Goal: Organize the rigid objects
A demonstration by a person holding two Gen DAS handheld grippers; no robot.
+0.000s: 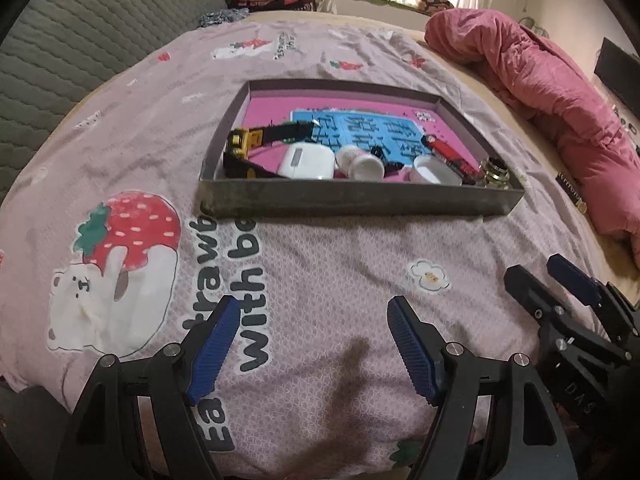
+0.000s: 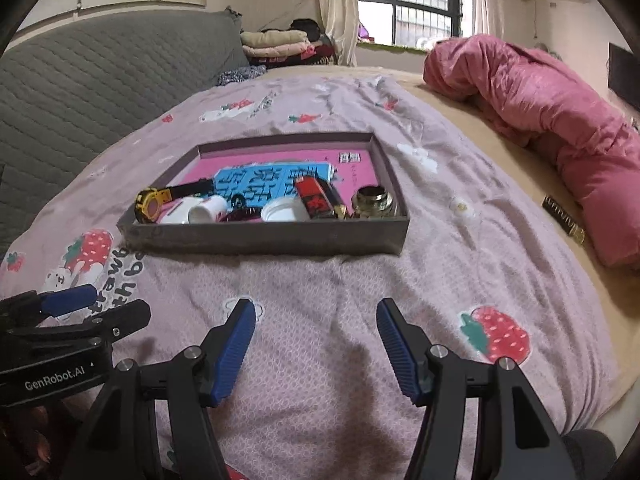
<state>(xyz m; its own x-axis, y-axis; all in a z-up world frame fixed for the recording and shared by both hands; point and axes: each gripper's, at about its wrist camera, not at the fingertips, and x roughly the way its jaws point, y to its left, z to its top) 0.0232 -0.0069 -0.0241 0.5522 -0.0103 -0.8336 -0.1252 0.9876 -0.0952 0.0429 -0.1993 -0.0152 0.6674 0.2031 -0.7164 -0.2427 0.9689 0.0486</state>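
Observation:
A shallow grey box (image 1: 352, 200) (image 2: 264, 240) with a pink floor lies on the bed sheet ahead of both grippers. Inside it lie a yellow-and-black watch (image 1: 244, 142) (image 2: 150, 202), a white case (image 1: 306, 162), a white bottle on its side (image 1: 360, 164) (image 2: 206, 210), a white cap (image 1: 434, 170) (image 2: 282, 210), a red lighter (image 1: 446, 150) (image 2: 314, 198) and a brass fitting (image 1: 496, 174) (image 2: 374, 200). My left gripper (image 1: 312, 308) stands open over bare sheet, nothing between its fingers. My right gripper (image 2: 316, 308) is likewise open and holds nothing.
A pink quilt (image 1: 552, 92) (image 2: 560, 112) lies bunched along the right side of the bed. A small dark gold-lettered item (image 2: 562, 218) rests by it. A grey quilted headboard (image 2: 80, 92) rises at the left, with folded clothes (image 2: 276, 44) behind.

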